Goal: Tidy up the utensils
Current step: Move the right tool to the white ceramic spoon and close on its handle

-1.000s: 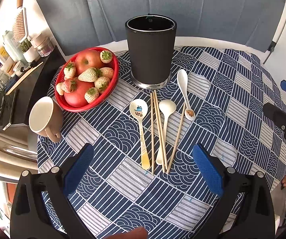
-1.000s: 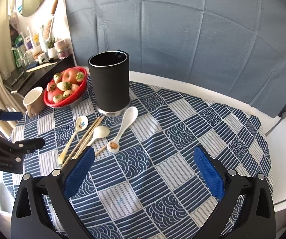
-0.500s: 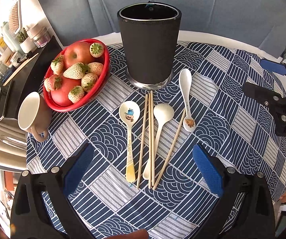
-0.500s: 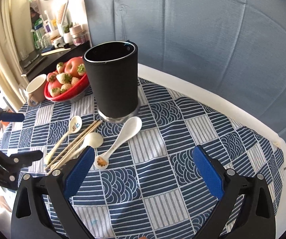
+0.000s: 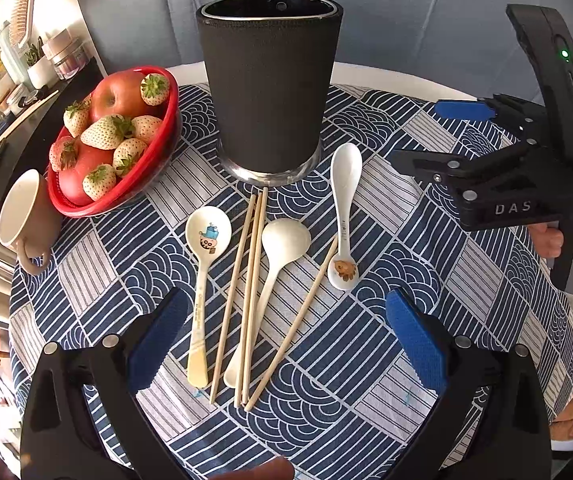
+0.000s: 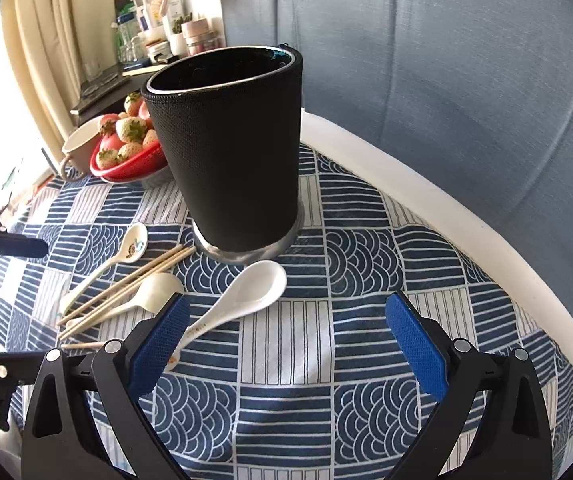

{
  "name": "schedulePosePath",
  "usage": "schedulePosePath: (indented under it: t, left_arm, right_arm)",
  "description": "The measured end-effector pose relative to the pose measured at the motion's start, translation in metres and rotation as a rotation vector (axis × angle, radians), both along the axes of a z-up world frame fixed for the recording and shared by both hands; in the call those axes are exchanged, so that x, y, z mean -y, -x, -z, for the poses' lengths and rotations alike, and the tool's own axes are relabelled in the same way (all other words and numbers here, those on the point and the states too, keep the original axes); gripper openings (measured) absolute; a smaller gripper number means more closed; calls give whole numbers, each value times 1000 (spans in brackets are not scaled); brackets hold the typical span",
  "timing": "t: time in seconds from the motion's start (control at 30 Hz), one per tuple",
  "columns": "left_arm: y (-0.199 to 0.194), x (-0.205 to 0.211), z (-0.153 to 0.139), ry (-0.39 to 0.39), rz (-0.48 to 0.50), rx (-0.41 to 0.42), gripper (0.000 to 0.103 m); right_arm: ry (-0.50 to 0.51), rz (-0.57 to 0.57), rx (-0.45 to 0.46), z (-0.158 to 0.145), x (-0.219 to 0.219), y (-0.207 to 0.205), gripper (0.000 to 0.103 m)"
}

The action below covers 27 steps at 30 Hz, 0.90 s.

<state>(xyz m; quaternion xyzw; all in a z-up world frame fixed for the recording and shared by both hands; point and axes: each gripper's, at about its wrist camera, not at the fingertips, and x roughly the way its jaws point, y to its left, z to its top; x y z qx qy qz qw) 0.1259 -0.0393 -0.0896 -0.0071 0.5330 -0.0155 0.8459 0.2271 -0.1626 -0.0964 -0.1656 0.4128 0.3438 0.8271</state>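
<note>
A tall black holder (image 5: 268, 88) stands on the blue patterned tablecloth (image 5: 386, 380); it also shows in the right wrist view (image 6: 230, 148). In front of it lie a cartoon spoon (image 5: 203, 276), wooden chopsticks (image 5: 246, 292), a cream spoon (image 5: 274, 272) and a white spoon (image 5: 344, 216). My left gripper (image 5: 286, 344) is open and empty, low over the utensil handles. My right gripper (image 6: 286, 340) is open and empty, with the white spoon (image 6: 242, 296) by its left finger. The right gripper also shows in the left wrist view (image 5: 446, 136), right of the holder.
A red bowl (image 5: 126, 188) of apples and strawberries and a beige mug (image 5: 26, 220) stand left of the holder. A dark shelf with bottles (image 5: 14, 80) lies beyond the table's left edge. A grey-blue cloth backdrop (image 6: 446, 80) hangs behind the table's white rim (image 6: 426, 188).
Both grippers have moved closer to the holder and utensils. The right gripper has come in from the right and lower. Both stayed open; nothing on the table moved.
</note>
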Motion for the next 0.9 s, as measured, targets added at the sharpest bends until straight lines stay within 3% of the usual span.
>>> schedulePosePath:
  t: [0.4,0.5,0.6,0.7,0.8,0.87,0.9]
  left_arm:
    - [-7,16,31,-9,9,-3,97]
    - [-10,18,39,6,9,-18,97]
    - [-13,20,44,17,13,-24,97]
    - [-16,24,48,20,20,-25,97]
    - [-22,29,53,15,34,-31,97]
    - [-27,34,55,5,45,-33,97]
    - [-30,35,57,1,50,-36,97]
  right_arm:
    - [-55,-202,-34,41,-7,-31,93]
    - [-71,-220,-67,51,-6,-40,78]
    - [-97,-247,-101,57,-5,-50,72]
    - [-132,-286,-152,63,-7,-57,58]
    - [-137,-329,-195,70,-11,-61,38]
    - [-141,-341,-209,72,-13,-61,19]
    - [-147,-348,-228,72,-13,-61,15]
